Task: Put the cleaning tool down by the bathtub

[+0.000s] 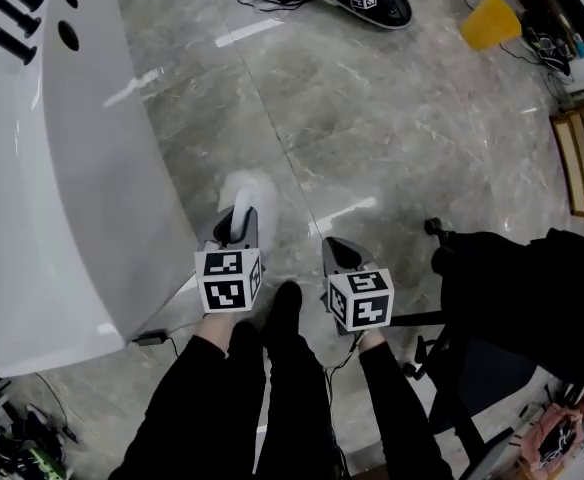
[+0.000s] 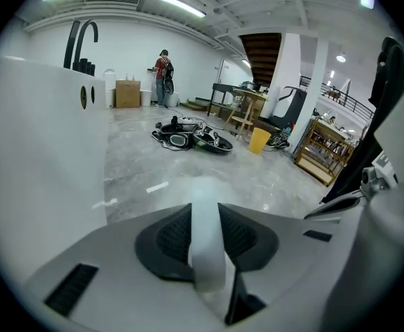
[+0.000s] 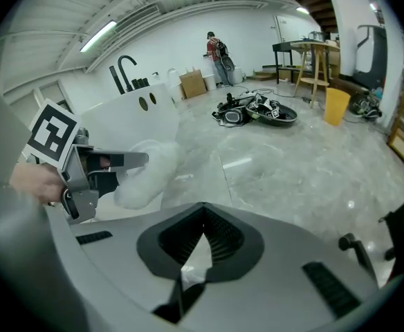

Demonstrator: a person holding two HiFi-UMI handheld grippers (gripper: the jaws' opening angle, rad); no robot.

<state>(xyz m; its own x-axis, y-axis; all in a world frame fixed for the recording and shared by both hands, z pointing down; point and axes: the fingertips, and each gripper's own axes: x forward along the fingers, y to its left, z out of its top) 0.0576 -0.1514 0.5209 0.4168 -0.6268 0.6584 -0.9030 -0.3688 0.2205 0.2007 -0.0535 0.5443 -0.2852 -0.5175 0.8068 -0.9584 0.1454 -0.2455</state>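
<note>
The cleaning tool (image 1: 250, 198) has a fluffy white head on a smooth, pale, strap-like handle. Its long axis runs straight ahead of the person, fuzzy end forward, above the glossy grey marble floor (image 1: 392, 138) and just beside the smooth white bathtub (image 1: 62, 188) wall. The left gripper (image 1: 238, 226) points forward, ribbed dark pads clamped on that handle. The right gripper (image 3: 203, 214), alongside and parallel, has its jaw tips pressed together on nothing

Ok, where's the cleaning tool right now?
Clamped in the left gripper, lower centre-left in the head view. The cleaning tool has its fluffy white head out over the floor, just right of the bathtub.
</note>
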